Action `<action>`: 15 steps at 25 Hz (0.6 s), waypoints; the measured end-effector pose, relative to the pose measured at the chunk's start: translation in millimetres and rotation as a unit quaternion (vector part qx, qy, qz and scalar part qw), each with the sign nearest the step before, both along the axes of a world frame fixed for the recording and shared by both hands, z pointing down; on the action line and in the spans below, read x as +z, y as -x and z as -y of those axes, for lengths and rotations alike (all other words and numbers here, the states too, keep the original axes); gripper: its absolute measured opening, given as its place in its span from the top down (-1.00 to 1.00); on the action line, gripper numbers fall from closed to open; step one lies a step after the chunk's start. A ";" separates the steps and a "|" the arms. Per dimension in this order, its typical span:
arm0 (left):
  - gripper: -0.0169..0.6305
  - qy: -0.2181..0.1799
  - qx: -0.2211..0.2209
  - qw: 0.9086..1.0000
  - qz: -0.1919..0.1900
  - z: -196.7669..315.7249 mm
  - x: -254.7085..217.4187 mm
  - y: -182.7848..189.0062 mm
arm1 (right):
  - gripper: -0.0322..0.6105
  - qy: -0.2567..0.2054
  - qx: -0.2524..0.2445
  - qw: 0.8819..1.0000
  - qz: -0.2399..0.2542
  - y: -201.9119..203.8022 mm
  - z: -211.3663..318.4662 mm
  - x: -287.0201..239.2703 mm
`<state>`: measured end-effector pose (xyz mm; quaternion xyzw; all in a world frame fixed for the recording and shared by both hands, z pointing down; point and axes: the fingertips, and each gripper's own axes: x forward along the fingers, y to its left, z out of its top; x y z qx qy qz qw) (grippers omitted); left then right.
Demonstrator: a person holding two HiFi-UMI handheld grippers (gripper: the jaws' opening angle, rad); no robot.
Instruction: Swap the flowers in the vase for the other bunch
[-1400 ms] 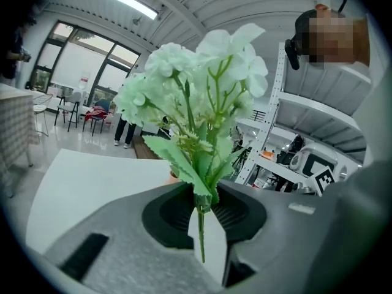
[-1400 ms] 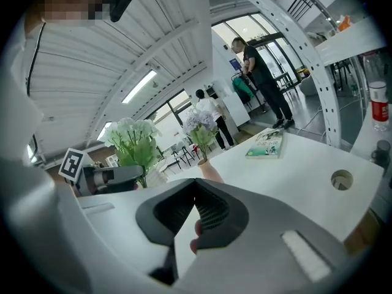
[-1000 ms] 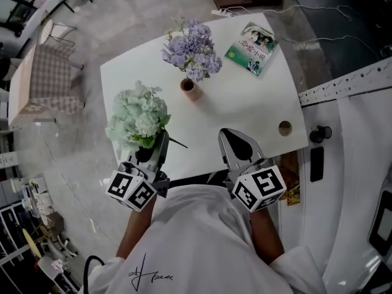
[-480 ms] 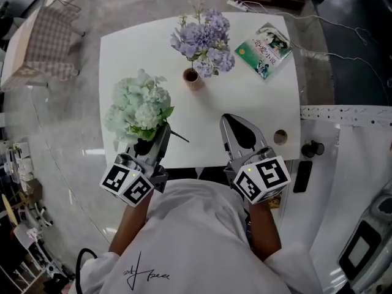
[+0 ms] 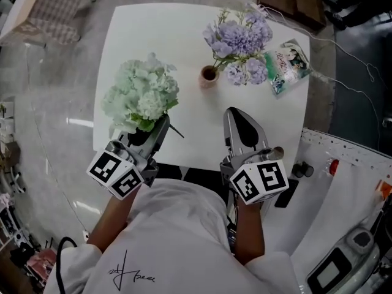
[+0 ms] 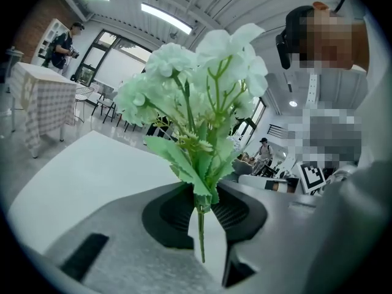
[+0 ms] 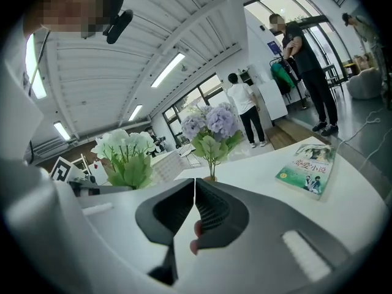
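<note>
One vase (image 5: 209, 76) holds one purple bunch (image 5: 242, 38); nearby, left gripper (image 5: 160, 124) clamps one green bunch (image 5: 142, 97); right gripper (image 5: 236, 113) empty, its near-closed jaws just parting.

a large open workspace, part office and part studio, is shown. a high ribbed ceiling (image 7: 110, 72) is hung with strip lights (image 7: 166, 68), and tall framed windows (image 6: 116, 57) are set along the far wall. a polished grey floor (image 5: 55, 146) is seen below. several tables are spread about, one covered with a checked cloth (image 6: 43, 103), and chairs (image 6: 101, 100) are placed near it. people (image 7: 309, 72) are seen standing in the background.
</note>
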<state>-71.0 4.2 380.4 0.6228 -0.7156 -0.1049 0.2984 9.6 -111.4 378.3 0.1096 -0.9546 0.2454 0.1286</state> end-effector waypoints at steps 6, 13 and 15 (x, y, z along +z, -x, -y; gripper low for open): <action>0.72 0.016 0.006 1.000 -0.015 -10.5 13.2 8.3 | 0.84 0.003 0.005 1.000 -0.006 20.6 2.5 8.8; 0.72 0.022 0.015 1.000 -0.015 -14.4 16.7 18.9 | 0.83 0.003 0.018 1.000 -0.004 32.9 5.9 12.9; 0.72 0.022 0.019 0.999 -0.015 -14.1 16.5 21.4 | 0.83 0.003 0.024 1.000 -0.005 36.2 7.3 12.8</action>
